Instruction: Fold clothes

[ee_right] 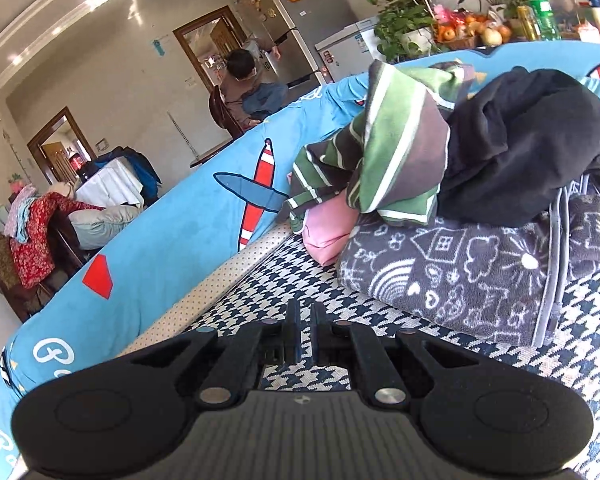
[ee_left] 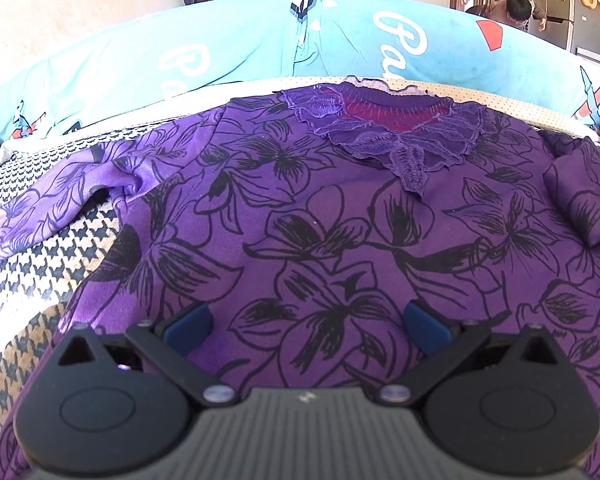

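A purple floral top [ee_left: 340, 216] lay spread flat on the houndstooth-covered bed [ee_left: 40, 280], lace collar [ee_left: 392, 136] toward the blue quilt [ee_left: 228, 48]. The left hand-held gripper [ee_left: 306, 322] hovered over its lower part, released and empty. The right hand-held gripper [ee_right: 303, 332] was clenched on nothing over bare houndstooth, near a heap of clothes [ee_right: 440, 168].

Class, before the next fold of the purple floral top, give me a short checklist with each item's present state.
1. Purple floral top lies front up, lace collar on top: ok.
2. Left sleeve smoothed: not ok, it lies bunched on the houndstooth cover.
3. Left gripper open above the top, nothing held: ok.
4. Right gripper shut and empty: ok.
5. Right gripper aimed at the top: not ok, it faces the clothes pile.
6. Hem flat: cannot tell.
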{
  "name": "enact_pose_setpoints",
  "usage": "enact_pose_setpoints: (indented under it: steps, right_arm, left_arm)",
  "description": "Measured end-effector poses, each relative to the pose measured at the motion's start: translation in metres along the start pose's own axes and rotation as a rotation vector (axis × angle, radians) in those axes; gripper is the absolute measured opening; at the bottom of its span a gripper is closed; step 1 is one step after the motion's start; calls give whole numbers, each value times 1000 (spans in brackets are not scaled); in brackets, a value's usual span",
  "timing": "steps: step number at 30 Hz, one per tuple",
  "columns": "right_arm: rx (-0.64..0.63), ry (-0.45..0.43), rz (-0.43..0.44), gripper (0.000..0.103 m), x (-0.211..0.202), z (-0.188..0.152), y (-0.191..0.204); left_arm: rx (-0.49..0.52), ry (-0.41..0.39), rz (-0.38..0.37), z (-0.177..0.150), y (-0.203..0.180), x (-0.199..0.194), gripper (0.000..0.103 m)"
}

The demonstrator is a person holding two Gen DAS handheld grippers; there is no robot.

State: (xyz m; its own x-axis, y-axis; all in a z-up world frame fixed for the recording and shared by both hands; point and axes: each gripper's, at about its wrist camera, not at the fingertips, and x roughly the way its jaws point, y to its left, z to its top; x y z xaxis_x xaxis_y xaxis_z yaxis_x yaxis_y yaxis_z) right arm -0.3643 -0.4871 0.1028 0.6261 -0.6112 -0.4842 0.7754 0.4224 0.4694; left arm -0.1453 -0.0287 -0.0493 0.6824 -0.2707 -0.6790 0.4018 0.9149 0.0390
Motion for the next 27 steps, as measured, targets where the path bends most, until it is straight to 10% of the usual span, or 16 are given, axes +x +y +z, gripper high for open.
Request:
enact_pose_setpoints:
  steps: [27]
  right_arm:
    - [68,194,32,20,14,-12,-18]
  left_arm:
    - [15,-6,45,-2,-4,-2,103]
